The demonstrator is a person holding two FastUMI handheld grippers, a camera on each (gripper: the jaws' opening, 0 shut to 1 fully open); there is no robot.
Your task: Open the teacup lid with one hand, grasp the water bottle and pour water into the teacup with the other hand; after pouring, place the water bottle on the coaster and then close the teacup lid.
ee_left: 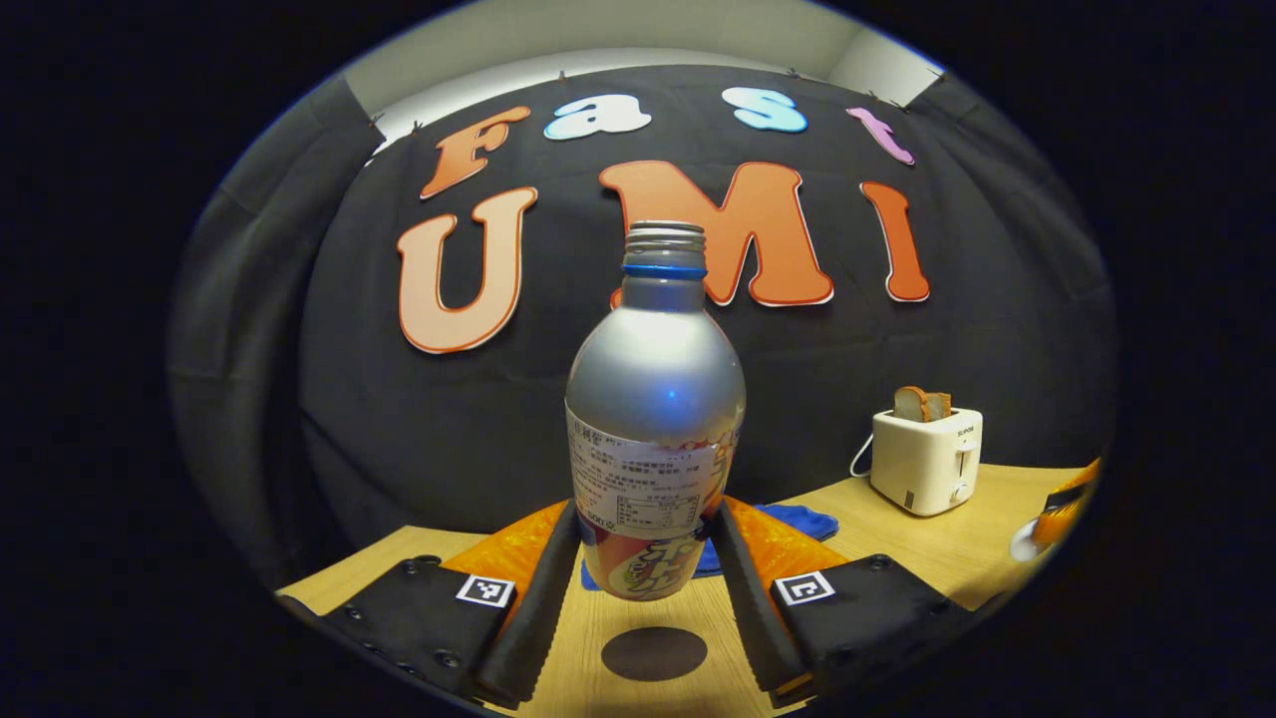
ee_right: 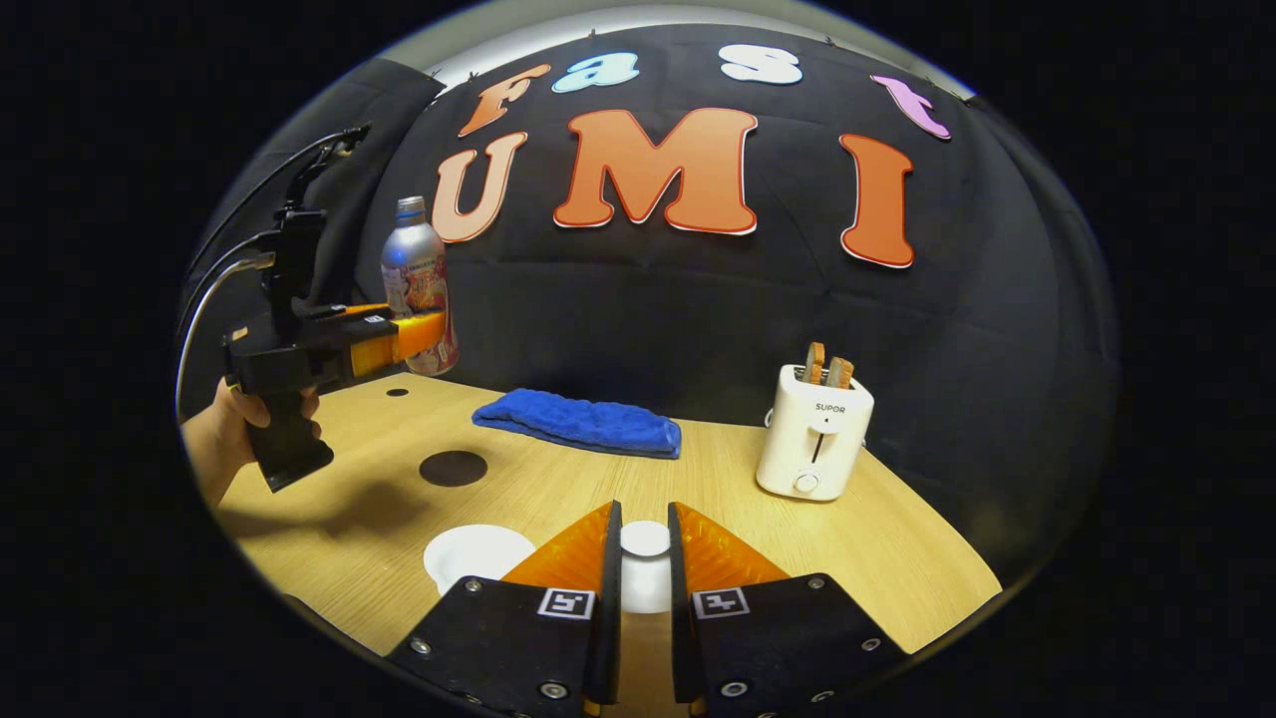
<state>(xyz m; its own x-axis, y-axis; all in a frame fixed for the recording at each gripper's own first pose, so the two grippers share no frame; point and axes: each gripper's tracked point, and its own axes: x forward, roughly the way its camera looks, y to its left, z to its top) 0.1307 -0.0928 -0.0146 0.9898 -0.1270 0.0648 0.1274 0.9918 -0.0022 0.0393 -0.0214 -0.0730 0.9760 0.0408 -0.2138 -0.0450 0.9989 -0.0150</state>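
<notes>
A silver water bottle [ee_left: 655,399] with no cap stands upright between the fingers of my left gripper [ee_left: 643,558], which is shut on its lower body and holds it above the table. A dark round coaster [ee_left: 653,653] lies on the wood just below it. In the right gripper view the same bottle [ee_right: 417,279] hangs at the far left in the left gripper [ee_right: 424,334], held by a hand [ee_right: 214,439], with the coaster [ee_right: 453,468] nearer the middle. My right gripper [ee_right: 645,558] is shut on the white teacup lid [ee_right: 646,543]. The open white teacup [ee_right: 478,553] sits low to its left.
A white toaster [ee_right: 812,434] with bread slices stands at the back right of the wooden table [ee_right: 897,558]. A folded blue cloth [ee_right: 583,422] lies along the back wall. The toaster [ee_left: 927,459] sits right of the bottle in the left gripper view.
</notes>
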